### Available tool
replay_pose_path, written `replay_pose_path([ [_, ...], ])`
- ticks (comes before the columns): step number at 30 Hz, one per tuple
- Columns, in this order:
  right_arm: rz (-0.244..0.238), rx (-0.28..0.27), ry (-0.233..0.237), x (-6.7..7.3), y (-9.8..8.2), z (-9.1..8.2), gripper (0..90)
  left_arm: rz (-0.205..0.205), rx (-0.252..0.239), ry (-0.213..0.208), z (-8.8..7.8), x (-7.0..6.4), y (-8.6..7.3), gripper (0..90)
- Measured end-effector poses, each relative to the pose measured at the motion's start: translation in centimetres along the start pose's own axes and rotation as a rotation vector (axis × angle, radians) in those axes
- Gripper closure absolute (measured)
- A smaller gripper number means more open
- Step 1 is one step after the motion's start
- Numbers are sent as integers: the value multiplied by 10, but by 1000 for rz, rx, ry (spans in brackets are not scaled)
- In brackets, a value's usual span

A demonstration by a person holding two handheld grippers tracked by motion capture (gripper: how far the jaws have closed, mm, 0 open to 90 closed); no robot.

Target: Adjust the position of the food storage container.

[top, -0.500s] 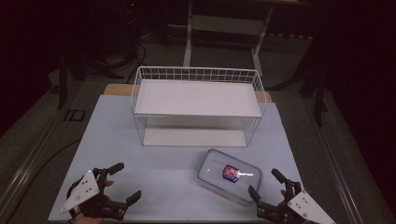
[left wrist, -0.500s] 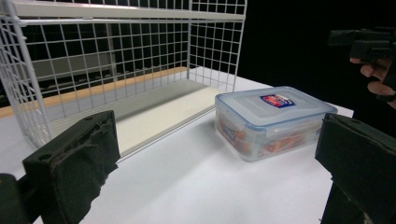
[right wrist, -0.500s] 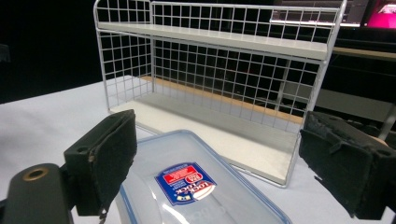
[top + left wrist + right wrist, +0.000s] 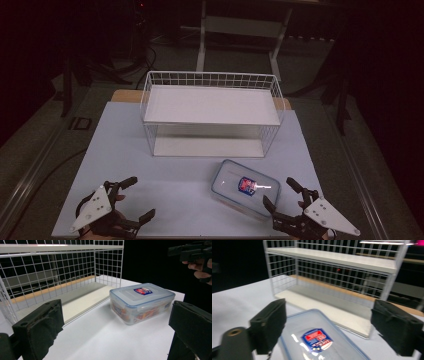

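Right tongs [image 4: 281, 194] agape — box [image 4: 246, 187] just ahead

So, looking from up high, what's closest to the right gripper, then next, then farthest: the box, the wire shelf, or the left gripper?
1. Box: just ahead and left of the right gripper.
2. Wire shelf: farther back, mid-table.
3. Left gripper: across the table's near edge, on the left; not much farther than the shelf.

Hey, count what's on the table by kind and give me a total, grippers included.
Wire shelf rack: 1
Clear lidded container: 1
Handheld grippers: 2, left gripper and right gripper, both with jaws open and holding nothing
Total: 4
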State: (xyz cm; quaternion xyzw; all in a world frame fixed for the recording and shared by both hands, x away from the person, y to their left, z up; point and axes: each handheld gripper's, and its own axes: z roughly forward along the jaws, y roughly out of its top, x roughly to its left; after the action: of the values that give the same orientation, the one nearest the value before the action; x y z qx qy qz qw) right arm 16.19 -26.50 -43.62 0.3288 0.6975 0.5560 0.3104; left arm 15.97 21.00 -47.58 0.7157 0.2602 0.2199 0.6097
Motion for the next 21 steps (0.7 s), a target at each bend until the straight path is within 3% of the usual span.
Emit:
replay_pose_path([
  [3,4,25,32,-2,1,1,237,-9,-3,-4,0,1,0,0],
  [6,45,111,94,-3,-6,6,349,-10,-6,-2,0,1,0,0],
  [7,45,128,92,-2,-9,6,397,-9,-5,-2,0,1,0,0],
  [11,16,208,114,8,-24,7,586,-9,-1,-4,1,1,0,0],
  [14,13,239,144,11,-30,7,656,-4,4,-9,2,0,0,0],
  [16,8,283,187,15,-37,10,787,-2,8,-12,3,0,0,0],
  [18,12,298,227,15,-40,12,863,-2,11,-15,3,0,-1,0],
  [21,3,320,256,16,-42,15,896,-7,12,-18,4,1,-1,0],
])
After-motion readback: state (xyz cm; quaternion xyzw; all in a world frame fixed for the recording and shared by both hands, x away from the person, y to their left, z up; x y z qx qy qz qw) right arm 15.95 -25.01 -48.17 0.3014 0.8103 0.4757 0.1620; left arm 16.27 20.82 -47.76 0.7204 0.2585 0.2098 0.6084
